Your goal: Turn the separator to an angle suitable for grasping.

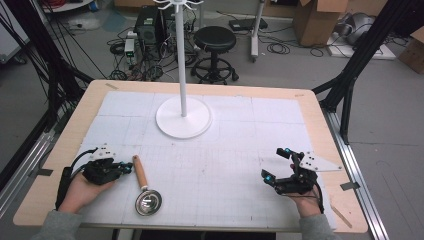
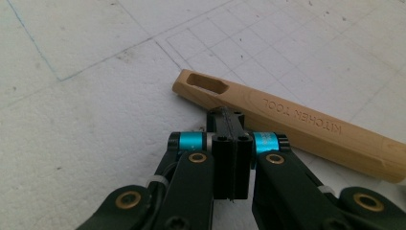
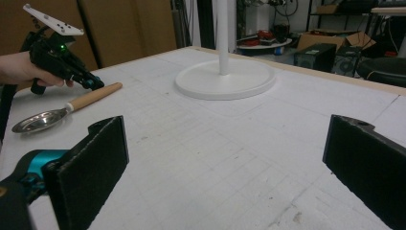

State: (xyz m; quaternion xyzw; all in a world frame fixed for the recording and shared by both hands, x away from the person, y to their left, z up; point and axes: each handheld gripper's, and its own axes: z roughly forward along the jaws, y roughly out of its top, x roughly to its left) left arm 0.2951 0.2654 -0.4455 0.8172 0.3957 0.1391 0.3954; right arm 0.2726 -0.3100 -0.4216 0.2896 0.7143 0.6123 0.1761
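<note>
The left tool is seen pressed shut, its tips just beside the slotted end of a pale wooden handle stamped "KITCHEN TOOL", which carries a shiny round steel ladle bowl, seen empty at lower left. At lower right, the right tool is held wide over the bench.

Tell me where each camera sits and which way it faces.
High view: above the person's side, looking forward and down on the table; both forearms, left tongs, right tongs.
Left gripper view: rides the left tongs, shut beside the ladle.
Right gripper view: rides the open right tongs, facing the white stand.
Shared: the ladle shows in all three views.
</note>
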